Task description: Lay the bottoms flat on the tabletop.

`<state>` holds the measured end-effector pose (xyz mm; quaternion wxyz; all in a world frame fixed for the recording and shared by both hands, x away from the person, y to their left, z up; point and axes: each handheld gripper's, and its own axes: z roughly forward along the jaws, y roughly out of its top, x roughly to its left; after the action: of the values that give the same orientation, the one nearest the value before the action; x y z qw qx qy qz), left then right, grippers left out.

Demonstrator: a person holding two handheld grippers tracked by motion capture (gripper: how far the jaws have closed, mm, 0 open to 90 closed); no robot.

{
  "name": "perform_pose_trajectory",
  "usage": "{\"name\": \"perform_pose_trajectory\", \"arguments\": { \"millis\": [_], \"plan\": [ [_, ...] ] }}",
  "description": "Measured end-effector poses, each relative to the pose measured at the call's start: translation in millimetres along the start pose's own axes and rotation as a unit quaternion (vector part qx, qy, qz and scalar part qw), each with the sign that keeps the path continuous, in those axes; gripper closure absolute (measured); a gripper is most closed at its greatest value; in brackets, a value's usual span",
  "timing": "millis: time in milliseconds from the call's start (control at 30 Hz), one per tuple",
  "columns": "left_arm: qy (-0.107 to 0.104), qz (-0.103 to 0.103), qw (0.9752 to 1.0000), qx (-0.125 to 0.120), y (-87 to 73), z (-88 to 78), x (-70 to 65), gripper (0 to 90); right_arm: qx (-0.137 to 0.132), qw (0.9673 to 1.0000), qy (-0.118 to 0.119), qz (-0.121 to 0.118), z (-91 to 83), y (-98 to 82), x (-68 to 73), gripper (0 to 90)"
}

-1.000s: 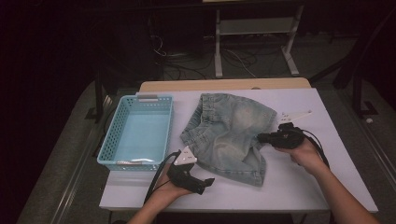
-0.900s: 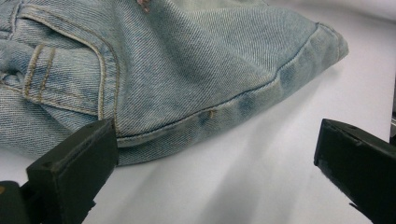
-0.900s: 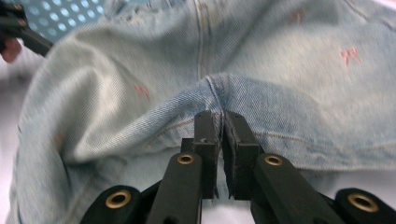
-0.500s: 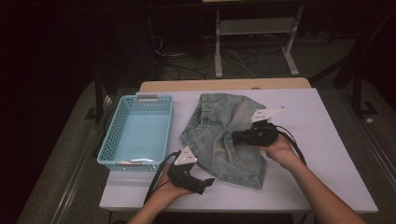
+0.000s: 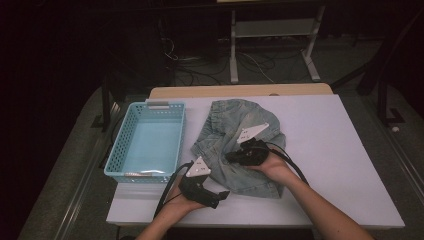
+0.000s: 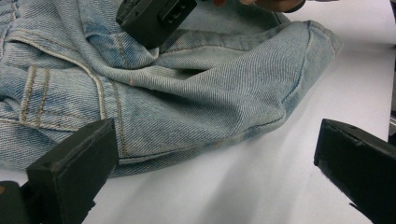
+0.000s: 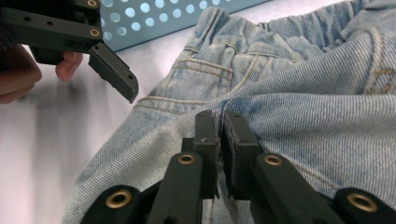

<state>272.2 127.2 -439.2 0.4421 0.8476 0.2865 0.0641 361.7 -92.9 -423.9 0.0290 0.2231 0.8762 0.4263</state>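
Pinching denim shorts (image 5: 235, 145) fabric: right gripper (image 7: 220, 135) fingers clenched on a fold. Left gripper (image 5: 220, 196) fingers released, resting on tabletop (image 5: 340, 150) beside shorts.

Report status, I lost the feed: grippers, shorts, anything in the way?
Right gripper shut on denim shorts. Left gripper open, beside the hem. Basket stands apart, nothing blocking.

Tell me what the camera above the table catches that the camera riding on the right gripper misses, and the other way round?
High view alone: the whole blue basket, the white table edges, both forearms, and the shorts' full outline. Right gripper view alone: its own jaws nearly shut, pinching a fold of denim, with stitching and belt loops up close. Both share: the denim shorts, the basket's perforated wall, the left gripper and the right gripper.
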Motion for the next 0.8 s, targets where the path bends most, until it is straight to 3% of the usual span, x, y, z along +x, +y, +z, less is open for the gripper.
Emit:
{"name": "perform_pose_trajectory", "arguments": {
  "millis": [167,367,633,800],
  "plan": [
    [-0.001,0.002,1.0,0.001,0.2,0.0,-1.0,0.0,0.0,0.9999,-0.013,0.001,-8.9,-1.8,-2.3,65.8],
    [-0.001,0.0,1.0,0.0,0.4,0.2,-1.0,0.0,-0.024,0.9989,-0.036,0.016,-35.8,-6.4,-11.2,48.0],
    [-0.001,0.0,1.0,0.0,0.6,0.4,-1.1,0.0,-0.035,0.9966,-0.062,0.042,-68.7,-19.4,-31.0,42.5],
    [-0.001,0.001,1.0,-0.001,0.6,0.1,-0.6,0.0,-0.039,0.9925,-0.096,0.065,-88.5,-32.4,-51.3,41.7]
  ]
}}
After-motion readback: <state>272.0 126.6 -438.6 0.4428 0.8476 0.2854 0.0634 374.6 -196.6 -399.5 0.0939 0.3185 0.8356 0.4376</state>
